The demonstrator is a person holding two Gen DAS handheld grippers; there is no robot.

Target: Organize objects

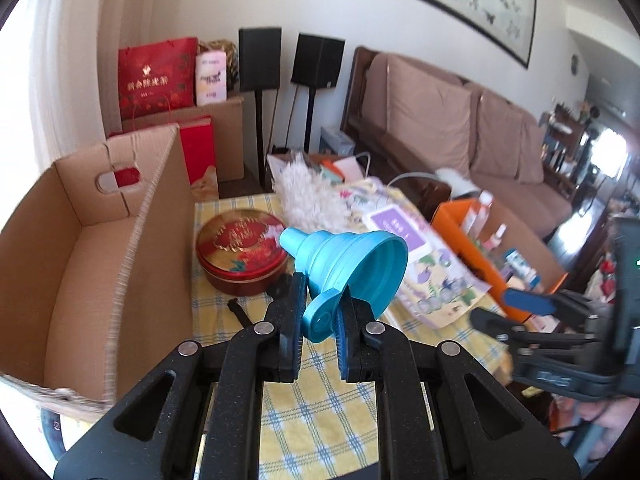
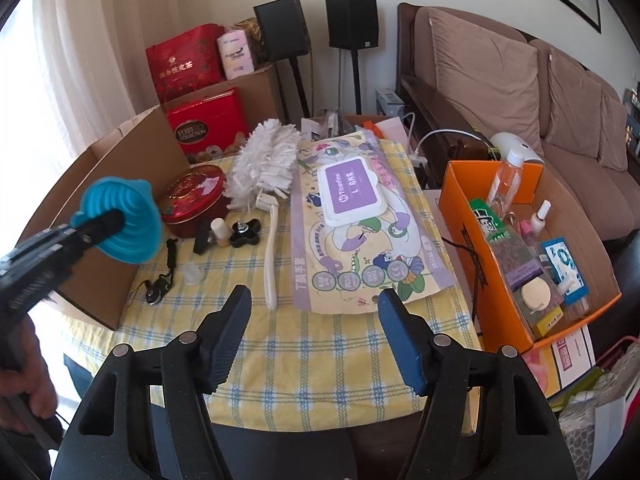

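A blue collapsible funnel (image 1: 344,268) was held clenched in the left tool (image 1: 322,312), the pads being pressed on the flat tab at its rim, so that the spout pointed away and upward and the wide mouth was turned to the right. It was carried clear of the tabletop (image 2: 320,344), above the yellow checked cloth, just beside the open wall of the large cardboard box (image 1: 100,264) on the left. The tab was probably chosen because the soft ribbed cone would have folded under a squeeze. The box was seen to be empty where its inside showed, which suggested it as the place meant for the funnel; this was judged, not seen.

The right tool (image 2: 312,320) was held released above the near edge of the cloth, with nothing between its pads, and was pointed toward the wipes pack (image 2: 352,196) and the white duster (image 2: 268,164) lying beyond it. It was judged to be kept ready for a further pick.

A red round tin (image 2: 192,200), a black knob (image 2: 244,232) and a small bottle (image 2: 219,232) were left close together by the box wall. The orange box (image 2: 472,232) to the right was already filled with bottles and packets, which suggested that smaller toiletries had been sorted there.
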